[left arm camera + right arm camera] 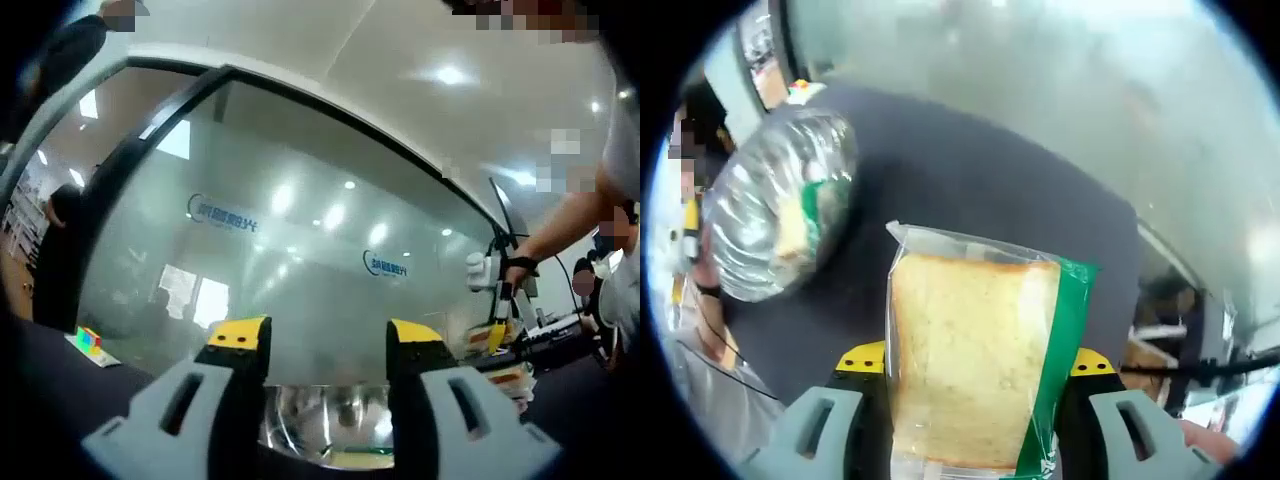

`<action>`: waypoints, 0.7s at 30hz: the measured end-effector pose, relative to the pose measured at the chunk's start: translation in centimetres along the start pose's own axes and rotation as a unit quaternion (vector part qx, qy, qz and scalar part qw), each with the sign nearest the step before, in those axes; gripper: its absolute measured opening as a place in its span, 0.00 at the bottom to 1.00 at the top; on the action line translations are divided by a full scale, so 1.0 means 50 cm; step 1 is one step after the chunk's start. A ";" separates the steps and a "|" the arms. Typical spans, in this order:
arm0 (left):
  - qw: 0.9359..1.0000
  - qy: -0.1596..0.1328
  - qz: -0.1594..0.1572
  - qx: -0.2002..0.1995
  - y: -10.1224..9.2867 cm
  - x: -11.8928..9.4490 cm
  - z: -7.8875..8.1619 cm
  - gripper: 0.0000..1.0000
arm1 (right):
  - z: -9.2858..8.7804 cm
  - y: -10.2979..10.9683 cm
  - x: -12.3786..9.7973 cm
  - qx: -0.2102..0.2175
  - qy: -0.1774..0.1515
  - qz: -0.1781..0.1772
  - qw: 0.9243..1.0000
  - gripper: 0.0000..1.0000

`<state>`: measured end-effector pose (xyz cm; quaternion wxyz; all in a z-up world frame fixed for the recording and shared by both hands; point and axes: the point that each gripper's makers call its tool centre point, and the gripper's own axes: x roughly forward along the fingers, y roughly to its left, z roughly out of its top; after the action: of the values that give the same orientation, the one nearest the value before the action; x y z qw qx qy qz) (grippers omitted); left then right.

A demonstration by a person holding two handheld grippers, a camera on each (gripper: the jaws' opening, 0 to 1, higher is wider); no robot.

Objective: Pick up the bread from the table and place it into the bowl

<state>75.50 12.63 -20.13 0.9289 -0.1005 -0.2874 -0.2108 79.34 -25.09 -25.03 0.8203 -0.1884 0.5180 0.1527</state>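
Note:
A slice of bread (970, 350) in a clear bag with a green edge stands upright between the yellow-tipped jaws of my right gripper (975, 368), which is shut on it above the dark table (970, 190). To the upper left lies the shiny metal bowl (745, 240), holding another wrapped slice (795, 225). My left gripper (328, 340) is open with nothing between its jaws. The bowl's rim (325, 425) shows low between them.
A frosted glass wall (300, 220) stands behind the table. A small colour cube (88, 340) lies at the left. A person's arm (560, 225) holds a white and yellow tool (497, 300) at the right. Another person's sleeve (700, 380) is beside the bowl.

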 end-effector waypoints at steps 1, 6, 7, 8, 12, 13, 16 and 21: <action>1.000 0.000 0.000 0.000 0.000 0.000 0.000 0.39 | 0.016 0.014 -0.008 -0.010 -0.010 0.006 1.000 0.58; 1.000 0.009 0.000 0.007 -0.001 0.001 -0.010 0.39 | 0.087 0.086 -0.023 -0.060 -0.046 0.037 0.996 0.57; 1.000 0.009 0.000 0.009 -0.001 0.000 -0.010 0.39 | 0.099 0.098 -0.020 -0.065 -0.047 0.039 0.996 0.57; 1.000 0.010 0.002 0.011 0.000 0.000 -0.011 0.39 | 0.112 0.113 -0.015 -0.082 -0.052 0.045 0.994 0.57; 1.000 0.017 0.014 0.017 0.014 -0.001 -0.020 0.39 | 0.162 0.186 0.005 -0.122 -0.063 0.078 0.988 0.57; 0.999 0.019 0.018 0.018 0.020 -0.002 -0.023 0.39 | 0.173 0.203 0.008 -0.127 -0.065 0.084 0.986 0.57; 0.999 0.027 0.033 0.018 0.037 -0.003 -0.033 0.37 | 0.209 0.249 0.025 -0.150 -0.075 0.097 0.981 0.57; 0.998 0.031 0.053 0.008 0.059 -0.006 -0.040 0.36 | 0.227 0.320 0.057 -0.180 -0.058 0.115 0.975 0.57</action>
<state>77.62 14.76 -22.13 0.9480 -0.1016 -0.2546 -0.1618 82.40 -5.50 -25.57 0.7785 -0.2626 0.4516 0.3479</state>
